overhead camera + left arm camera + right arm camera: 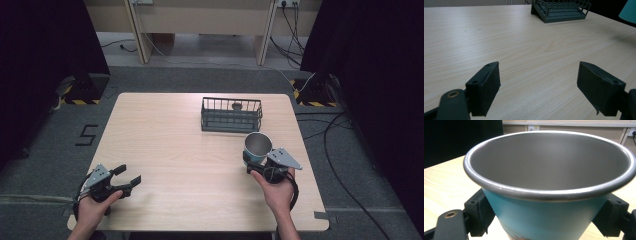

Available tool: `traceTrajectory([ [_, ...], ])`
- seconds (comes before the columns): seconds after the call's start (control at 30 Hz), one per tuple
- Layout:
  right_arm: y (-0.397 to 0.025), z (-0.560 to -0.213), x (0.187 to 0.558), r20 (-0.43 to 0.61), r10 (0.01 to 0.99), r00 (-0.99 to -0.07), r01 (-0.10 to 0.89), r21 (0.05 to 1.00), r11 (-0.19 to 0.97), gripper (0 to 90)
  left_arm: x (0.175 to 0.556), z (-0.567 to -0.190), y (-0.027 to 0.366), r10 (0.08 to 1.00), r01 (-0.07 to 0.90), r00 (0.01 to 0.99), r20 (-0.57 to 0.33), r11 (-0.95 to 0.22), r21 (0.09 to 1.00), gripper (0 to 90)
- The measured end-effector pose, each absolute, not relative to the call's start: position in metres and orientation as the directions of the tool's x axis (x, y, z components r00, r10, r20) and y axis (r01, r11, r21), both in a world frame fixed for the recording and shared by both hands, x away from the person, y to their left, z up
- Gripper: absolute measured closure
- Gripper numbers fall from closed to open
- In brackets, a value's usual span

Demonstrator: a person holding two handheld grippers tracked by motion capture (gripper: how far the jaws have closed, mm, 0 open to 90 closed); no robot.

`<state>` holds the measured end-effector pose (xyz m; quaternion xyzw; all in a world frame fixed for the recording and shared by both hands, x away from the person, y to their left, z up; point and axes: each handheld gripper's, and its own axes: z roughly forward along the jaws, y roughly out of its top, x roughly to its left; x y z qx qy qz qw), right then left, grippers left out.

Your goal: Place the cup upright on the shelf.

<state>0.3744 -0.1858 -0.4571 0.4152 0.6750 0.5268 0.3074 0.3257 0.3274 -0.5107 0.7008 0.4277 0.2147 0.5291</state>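
Hands at the bottom edge of the high view, one pair of tongs each. Left tongs lower left of frame, jaws apart, nothing between them, low over the bench. Right tongs lower right of centre, clamped on a cup: teal outside, metal inside, mouth tilted toward the camera. Cup sits just below a dark wire basket at upper centre; the two look near but apart. Small dark thing inside the basket at its back wall, too small to tell.

Left gripper view: two black jaws rise from the bottom, wide apart, bare wood grain between them. Basket at top centre-right, well off. Teal sliver of the cup at the top right corner, seemingly clear of the bench surface.

Right gripper view: cup close up, rolled metal rim, grey interior empty as far as it shows. Jaws press the teal wall from lower left and lower right, just under the rim. Some print at the bottom edge, unreadable.

Step in hand, as I judge: cup is grasped and carried, basket the likely target. Next move calls for travel up-frame to the basket, clearing its near wall, lowering in, then parting the jaws. Left tongs idle; could steady the basket if it slides.
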Motion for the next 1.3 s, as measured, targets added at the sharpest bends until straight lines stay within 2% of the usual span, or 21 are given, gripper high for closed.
traceTrajectory([
  [1.3,-0.163,-0.426,0.441,0.026,0.892,-0.452,0.233,0.968,0.09,18.2,0.325,-0.509,0.327,0.819,0.364,0.555,-0.146,-0.081,0.928,19.1],
])
